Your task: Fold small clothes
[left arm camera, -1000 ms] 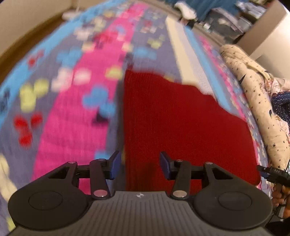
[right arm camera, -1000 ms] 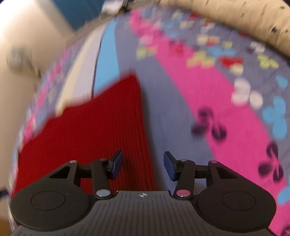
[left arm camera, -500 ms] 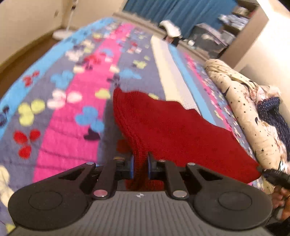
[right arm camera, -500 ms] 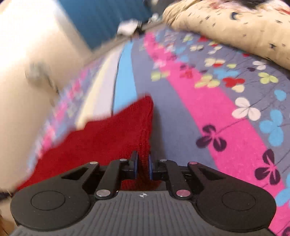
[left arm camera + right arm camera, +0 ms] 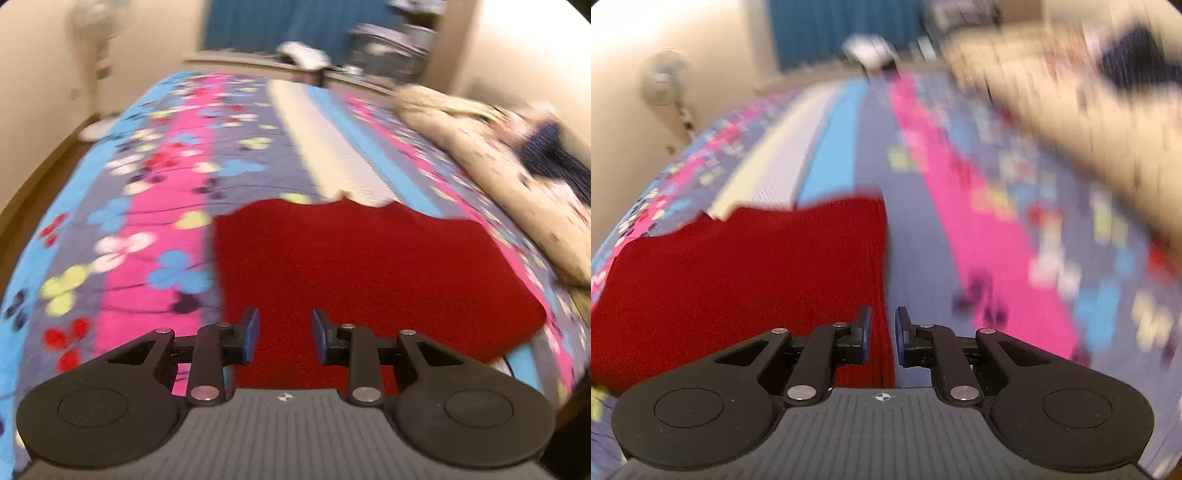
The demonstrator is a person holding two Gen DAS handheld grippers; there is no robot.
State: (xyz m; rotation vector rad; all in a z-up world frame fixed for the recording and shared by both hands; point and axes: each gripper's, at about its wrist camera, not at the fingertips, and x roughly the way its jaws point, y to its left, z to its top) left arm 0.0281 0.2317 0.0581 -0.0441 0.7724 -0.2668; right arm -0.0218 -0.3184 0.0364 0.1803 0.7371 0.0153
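Two grippers hover over a red knitted garment (image 5: pixel 354 266) that lies flat on the bed, near its foot edge. The left gripper (image 5: pixel 284 334) has its jaws wide apart above the garment's corner at 7 o'clock; the right gripper (image 5: pixel 882 338) has jaws narrowly apart, empty, over the garment's right edge at 5 o'clock. Judging by the flat cloth and free jaws, one fold looks laid down, and the next move calls for pinching a fresh edge to fold again. A striped floral bedspread (image 5: pixel 159 206) covers the bed; a cream star-print duvet (image 5: pixel 491 162) lies bunched at 2 o'clock, blue curtains (image 5: pixel 273 26) hang at 12 o'clock, and a pedestal fan (image 5: pixel 661 85) stands at 10 o'clock.
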